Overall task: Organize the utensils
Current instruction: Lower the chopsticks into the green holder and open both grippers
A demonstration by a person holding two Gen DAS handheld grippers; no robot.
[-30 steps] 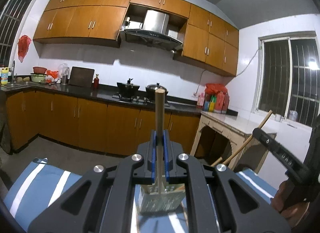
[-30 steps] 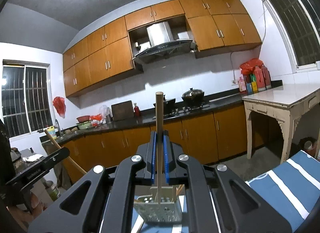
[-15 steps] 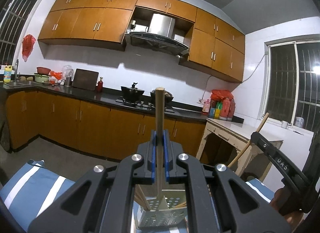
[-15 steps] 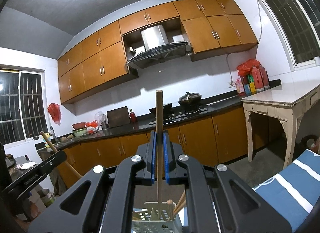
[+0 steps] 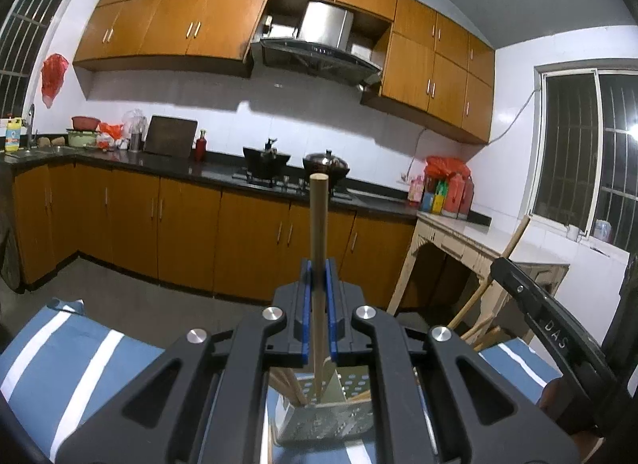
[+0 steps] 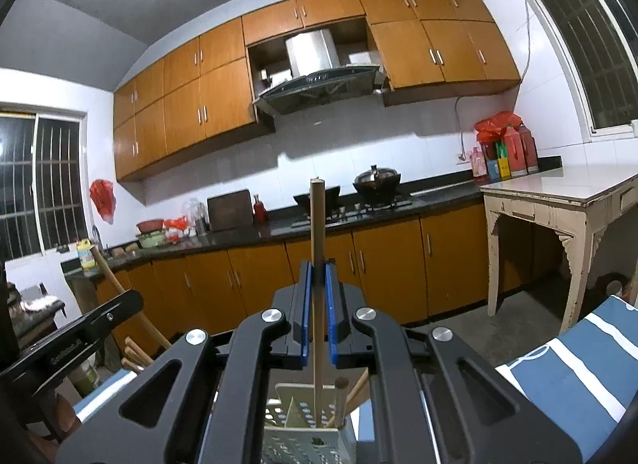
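The kitchen fills the background: orange wooden cabinets [image 5: 199, 25] above and below a long black countertop [image 6: 359, 212], with a steel range hood [image 5: 319, 49] over a stove where two dark pots [image 5: 295, 160] stand. At the right side is a worn cream table with a pale top [image 6: 558, 192], and red bottles [image 6: 514, 149] stand at the end of the counter.

Near the cameras lies a blue cloth with white stripes [image 5: 79, 348]. On it stands a perforated grey metal utensil holder [image 6: 303, 444], seen from above between the black arms of each tool. Some wooden sticks [image 6: 347, 396] already lean inside it.

The left gripper [image 5: 318, 284] has its blue pads pressed on a thin round wooden stick [image 5: 319, 224], which stands upright, its lower end reaching down into the holder. The right gripper [image 6: 318, 288] pinches a second thin wooden stick [image 6: 317, 232] in the same manner, upright, with its lower end inside the holder. In each view the other tool appears at the edge, holding its stick tilted.
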